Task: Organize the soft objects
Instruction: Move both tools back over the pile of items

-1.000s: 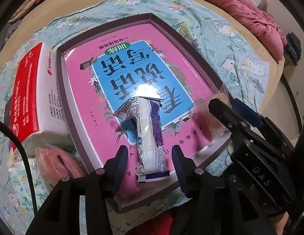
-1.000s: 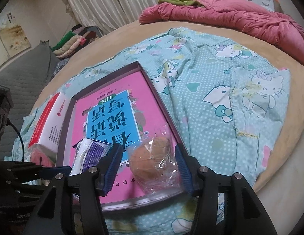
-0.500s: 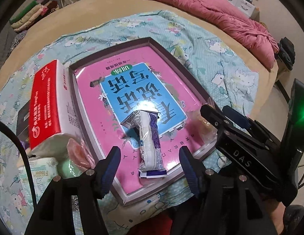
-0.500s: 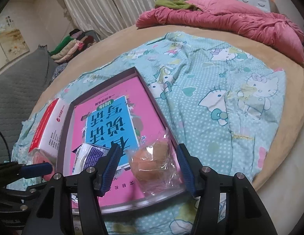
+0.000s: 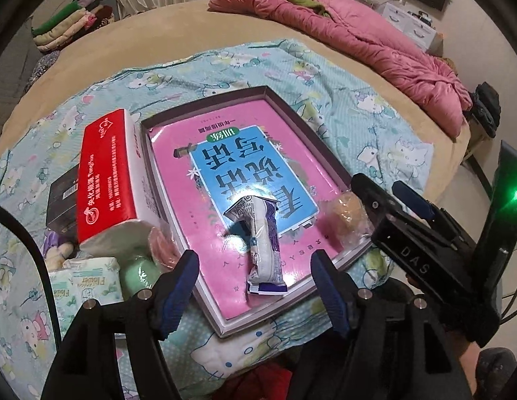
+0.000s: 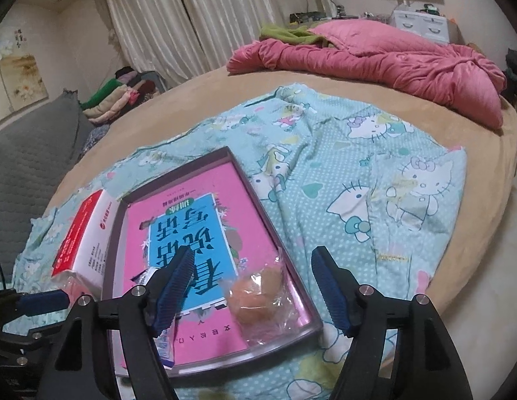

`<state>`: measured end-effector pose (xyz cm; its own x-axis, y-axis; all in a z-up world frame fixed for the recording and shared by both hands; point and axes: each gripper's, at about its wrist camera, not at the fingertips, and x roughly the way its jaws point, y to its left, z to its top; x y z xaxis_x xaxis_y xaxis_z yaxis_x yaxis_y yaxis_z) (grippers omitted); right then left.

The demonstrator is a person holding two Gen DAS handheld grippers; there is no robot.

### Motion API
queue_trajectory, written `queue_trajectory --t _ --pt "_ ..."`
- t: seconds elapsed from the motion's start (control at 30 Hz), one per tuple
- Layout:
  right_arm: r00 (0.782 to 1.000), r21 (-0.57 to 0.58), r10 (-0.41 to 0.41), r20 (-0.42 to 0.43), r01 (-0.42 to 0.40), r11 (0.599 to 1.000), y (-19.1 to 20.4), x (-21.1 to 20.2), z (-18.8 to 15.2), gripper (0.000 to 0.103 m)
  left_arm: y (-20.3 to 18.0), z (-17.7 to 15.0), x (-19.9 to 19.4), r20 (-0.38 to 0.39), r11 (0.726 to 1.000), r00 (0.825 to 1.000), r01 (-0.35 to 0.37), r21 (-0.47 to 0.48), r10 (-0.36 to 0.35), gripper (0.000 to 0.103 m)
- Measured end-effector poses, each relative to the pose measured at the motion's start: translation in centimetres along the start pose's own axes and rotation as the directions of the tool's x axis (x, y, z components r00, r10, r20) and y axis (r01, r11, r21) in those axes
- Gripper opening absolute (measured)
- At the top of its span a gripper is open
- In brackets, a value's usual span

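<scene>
Both the left gripper (image 5: 255, 286) and right gripper (image 6: 250, 288), jaws opening and empty, have risen off the white packet (image 5: 263, 243) and wrapped bun (image 6: 256, 295), now deposited at the tray's (image 5: 221, 328) near edge, so placement appears complete.

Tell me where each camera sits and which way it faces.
Left wrist: on the left gripper, looking steeply down at the white-and-purple snack packet in the shallow grey tray; its opening blue-padded fingers show, plus the right gripper.
Right wrist: on the right gripper, facing across the bed over the clear-bagged orange bun; opening fingers show, nothing between.
Shared: tray, packet, bun, red-and-white tissue pack.
</scene>
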<state>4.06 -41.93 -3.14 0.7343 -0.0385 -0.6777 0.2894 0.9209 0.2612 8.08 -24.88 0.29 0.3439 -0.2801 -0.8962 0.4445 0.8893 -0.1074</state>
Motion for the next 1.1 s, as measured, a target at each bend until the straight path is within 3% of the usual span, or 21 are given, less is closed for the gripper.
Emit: queue_trajectory --t 0.53,1.1 --pt "0.997 -0.148 0.022 0.079 -0.010 0.989 5.8 -4.2 1.5 0.078 3.9 -1.1 -5.1 0.090 0.997 0.996 -0.021 -0.076 0.028 0.072" --pt "0.992 -0.246 0.085 0.094 -0.060 0.967 11.3 -7.6 1.7 0.078 10.0 -3.4 -10.8 0.190 0.982 0.978 -0.052 -0.180 0.087 0.076"
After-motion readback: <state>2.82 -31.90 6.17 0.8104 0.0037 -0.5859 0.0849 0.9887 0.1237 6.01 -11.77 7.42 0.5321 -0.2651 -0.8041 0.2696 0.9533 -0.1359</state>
